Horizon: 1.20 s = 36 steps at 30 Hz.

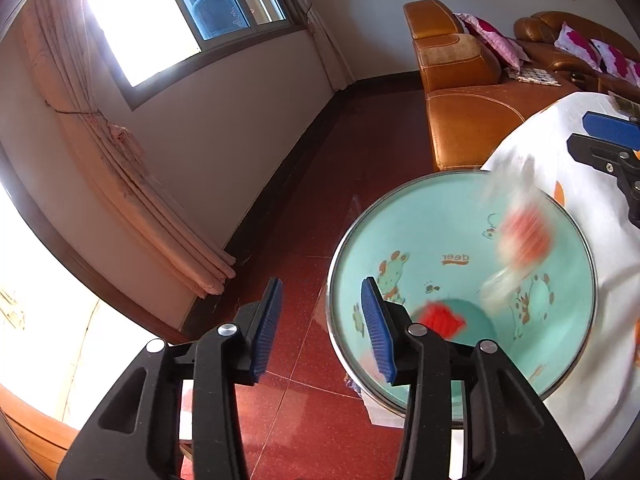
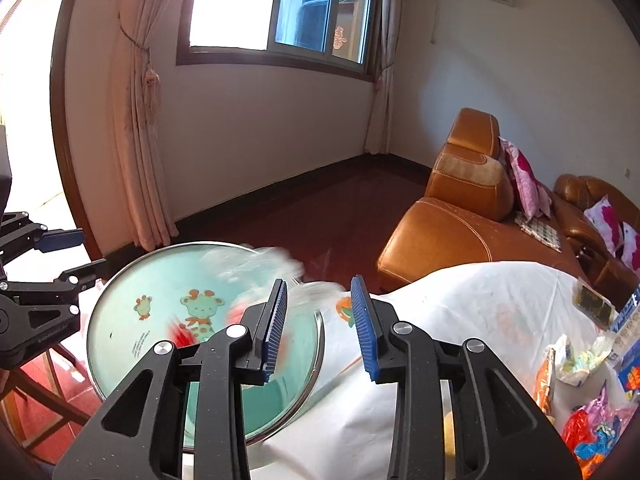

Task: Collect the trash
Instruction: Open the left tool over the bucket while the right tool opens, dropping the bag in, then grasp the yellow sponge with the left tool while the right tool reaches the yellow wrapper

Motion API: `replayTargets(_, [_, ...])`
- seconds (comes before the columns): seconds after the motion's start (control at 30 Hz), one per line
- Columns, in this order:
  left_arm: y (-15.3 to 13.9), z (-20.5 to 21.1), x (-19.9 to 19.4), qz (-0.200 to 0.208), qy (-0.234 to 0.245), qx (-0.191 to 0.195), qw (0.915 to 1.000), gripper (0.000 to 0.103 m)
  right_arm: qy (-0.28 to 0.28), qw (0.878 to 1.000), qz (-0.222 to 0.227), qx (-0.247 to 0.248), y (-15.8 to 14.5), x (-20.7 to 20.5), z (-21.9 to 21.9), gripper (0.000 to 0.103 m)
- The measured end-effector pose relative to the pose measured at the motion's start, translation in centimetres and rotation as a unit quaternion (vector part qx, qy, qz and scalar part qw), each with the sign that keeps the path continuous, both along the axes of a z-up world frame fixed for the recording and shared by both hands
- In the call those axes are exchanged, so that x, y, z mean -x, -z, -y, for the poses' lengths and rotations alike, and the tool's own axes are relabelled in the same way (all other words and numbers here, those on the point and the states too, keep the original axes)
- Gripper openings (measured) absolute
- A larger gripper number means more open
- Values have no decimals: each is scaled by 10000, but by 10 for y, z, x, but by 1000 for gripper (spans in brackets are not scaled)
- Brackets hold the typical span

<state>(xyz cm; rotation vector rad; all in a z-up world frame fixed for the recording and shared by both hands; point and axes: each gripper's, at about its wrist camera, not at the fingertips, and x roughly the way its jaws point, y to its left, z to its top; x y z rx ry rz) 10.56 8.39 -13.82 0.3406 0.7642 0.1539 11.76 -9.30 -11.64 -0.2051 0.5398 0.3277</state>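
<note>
A round teal bin with cartoon deer inside stands by the table's edge; it also shows in the right wrist view. A clear and red wrapper is blurred in mid-air over the bin's mouth, seen also in the right wrist view. A red scrap lies at the bin's bottom. My left gripper is open and empty at the bin's left rim. My right gripper is open and empty above the bin's right rim. Several wrappers lie on the white tablecloth.
An orange leather sofa with pink pillows stands beyond the table. Red tiled floor, pink curtains and a window lie behind. The right gripper's blue finger shows at the left view's right edge.
</note>
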Motion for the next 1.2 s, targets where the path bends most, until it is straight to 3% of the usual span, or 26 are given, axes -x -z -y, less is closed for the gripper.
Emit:
replayTargets(0.33, [-7,4,3,74,73,255,9996,58,489,9986,-137,-176,-7,6,24,41])
replayTargets(0.5, [-5,25,8,-27,386,444,9983,59,1199,9924,72,-275,-34,45,90,52])
replayTargets(0.67, [-3,69,16,-120,962,509,9940,60,2101,9773,78,-260,-42,90,171,56])
replayTargets(0.87, [-19,135,15,32,1580,666,9852,60,2959,9541,-75,-454,-20,141,245,57])
replayTargets(1.03, [-26,192,11,191,2087,829,9743,60,3379,9392,-121,-590,-6,171,282,60])
replayTargets(1.2, [-5,230,-7,-125,2288,891,9693,56,3603,9305,-138,-638,3,190,300,60])
